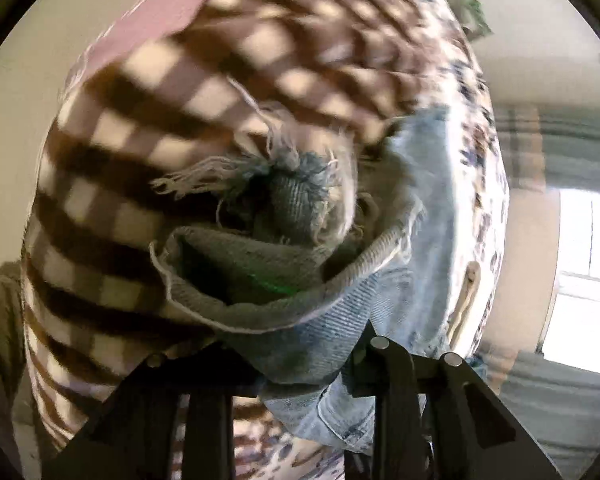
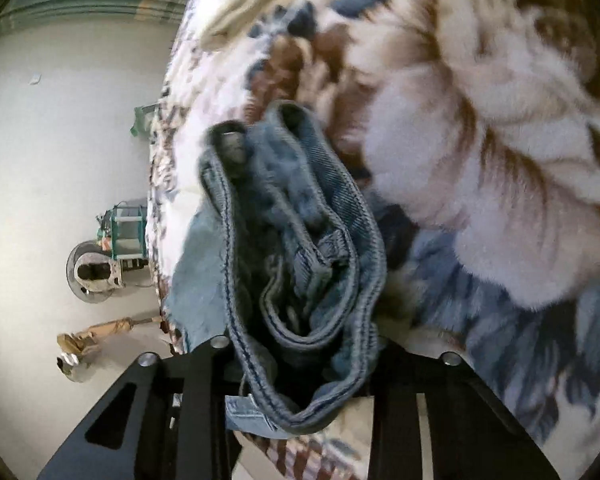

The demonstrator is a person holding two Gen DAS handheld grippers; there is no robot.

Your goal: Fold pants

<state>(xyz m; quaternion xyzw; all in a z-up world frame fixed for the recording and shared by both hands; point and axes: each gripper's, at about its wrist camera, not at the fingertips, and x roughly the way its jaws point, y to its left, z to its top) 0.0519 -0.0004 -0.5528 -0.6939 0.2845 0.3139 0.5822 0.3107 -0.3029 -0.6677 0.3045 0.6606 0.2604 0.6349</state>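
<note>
The pants are light blue jeans. In the left wrist view my left gripper is shut on the frayed leg hems of the jeans, bunched between the black fingers and lifted over a brown checked blanket. In the right wrist view my right gripper is shut on the waistband end of the jeans, with the stitched band folded between the fingers. The fingertips are hidden by denim in both views. The jeans hang over a floral bed cover.
The bed carries the checked blanket, a pink cloth and the floral cover. Beside the bed is pale floor with a round fan-like object, a small teal rack and a brown bag. A bright window is at right.
</note>
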